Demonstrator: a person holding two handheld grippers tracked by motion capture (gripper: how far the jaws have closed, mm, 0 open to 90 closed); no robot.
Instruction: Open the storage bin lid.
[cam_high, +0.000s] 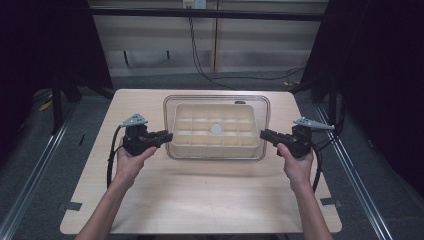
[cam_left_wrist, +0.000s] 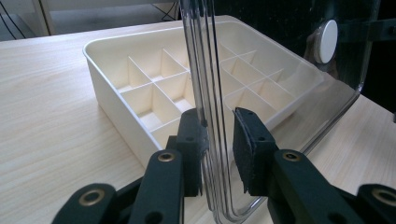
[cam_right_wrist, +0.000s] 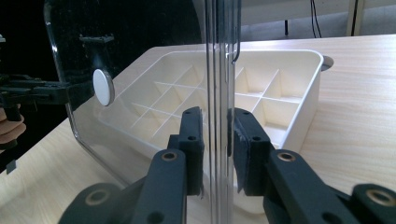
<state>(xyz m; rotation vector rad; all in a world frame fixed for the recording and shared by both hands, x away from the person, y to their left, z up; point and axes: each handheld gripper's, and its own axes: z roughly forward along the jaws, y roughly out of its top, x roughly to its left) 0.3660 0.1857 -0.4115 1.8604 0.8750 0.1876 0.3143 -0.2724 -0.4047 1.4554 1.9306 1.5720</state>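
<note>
Clear lid (cam_high: 217, 127) spans cream divider tray (cam_high: 216, 131), mid-table toward the far edge. Left gripper (cam_high: 161, 137) and right gripper (cam_high: 269, 135) straddle its opposite rims, jaws part-open with gaps showing (not clamped), presumably for a level two-handed lift.

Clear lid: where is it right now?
In the high view the clear lid hovers flat over the cream divider tray at table centre, its short edges between the jaws of the left gripper and right gripper.

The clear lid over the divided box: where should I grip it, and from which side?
Grip the clear lid by its thin rim at the two short ends, one gripper from each side. The left gripper and right gripper already straddle that edge, above the cream box.
</note>
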